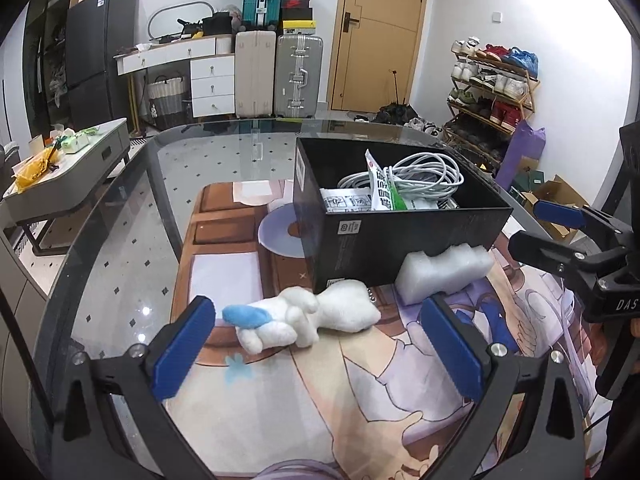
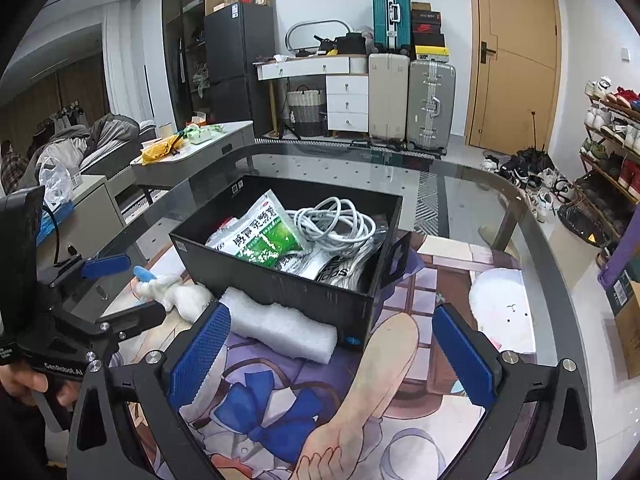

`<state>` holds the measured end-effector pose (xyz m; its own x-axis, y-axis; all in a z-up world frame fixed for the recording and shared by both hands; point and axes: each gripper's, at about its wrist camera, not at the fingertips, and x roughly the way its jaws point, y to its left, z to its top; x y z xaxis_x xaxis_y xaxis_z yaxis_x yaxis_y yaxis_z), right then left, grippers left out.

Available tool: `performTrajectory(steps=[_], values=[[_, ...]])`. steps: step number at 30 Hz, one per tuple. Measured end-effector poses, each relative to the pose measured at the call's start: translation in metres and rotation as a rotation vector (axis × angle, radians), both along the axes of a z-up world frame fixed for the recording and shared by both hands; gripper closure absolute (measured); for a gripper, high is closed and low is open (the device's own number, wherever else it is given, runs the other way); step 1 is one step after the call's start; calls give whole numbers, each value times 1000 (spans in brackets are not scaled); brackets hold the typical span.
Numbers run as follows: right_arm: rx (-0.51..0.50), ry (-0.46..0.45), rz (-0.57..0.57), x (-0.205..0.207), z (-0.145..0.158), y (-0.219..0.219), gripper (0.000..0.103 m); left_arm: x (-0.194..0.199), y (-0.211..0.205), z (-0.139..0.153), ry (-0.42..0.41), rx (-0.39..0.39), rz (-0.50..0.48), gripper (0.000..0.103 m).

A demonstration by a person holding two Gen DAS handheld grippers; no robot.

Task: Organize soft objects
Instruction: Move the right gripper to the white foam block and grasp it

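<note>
A white plush toy (image 1: pixel 308 318) with a blue ear lies on the printed mat in front of a black box (image 1: pixel 400 240). My left gripper (image 1: pixel 320 344) is open, just short of the toy, its pads either side of it. A white foam block (image 1: pixel 444 272) leans against the box front. In the right wrist view, my right gripper (image 2: pixel 332 360) is open and empty near the foam block (image 2: pixel 280 326), with the box (image 2: pixel 288 280) beyond. The plush toy (image 2: pixel 176 290) lies to the left there. The box holds a white cable coil (image 2: pixel 336 220) and packets.
The printed mat (image 1: pixel 280 400) covers a glass table (image 1: pixel 120 264). A round white cushion print (image 2: pixel 504 308) is at the right. A low side table (image 1: pixel 64 176) stands left. Suitcases, drawers and a shoe rack (image 1: pixel 492 92) line the far wall.
</note>
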<state>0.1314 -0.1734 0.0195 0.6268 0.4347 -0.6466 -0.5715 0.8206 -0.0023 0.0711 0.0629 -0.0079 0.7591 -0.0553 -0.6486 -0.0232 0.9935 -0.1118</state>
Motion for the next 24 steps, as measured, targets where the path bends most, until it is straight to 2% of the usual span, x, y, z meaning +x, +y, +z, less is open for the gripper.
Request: performTrajectory(steps=[13, 24], values=[[-7, 70, -1, 9, -15, 5, 1, 1, 4, -4, 21, -25, 9, 0], [-63, 168, 37, 11, -49, 43, 1, 2, 12, -5, 27, -45, 47, 0]])
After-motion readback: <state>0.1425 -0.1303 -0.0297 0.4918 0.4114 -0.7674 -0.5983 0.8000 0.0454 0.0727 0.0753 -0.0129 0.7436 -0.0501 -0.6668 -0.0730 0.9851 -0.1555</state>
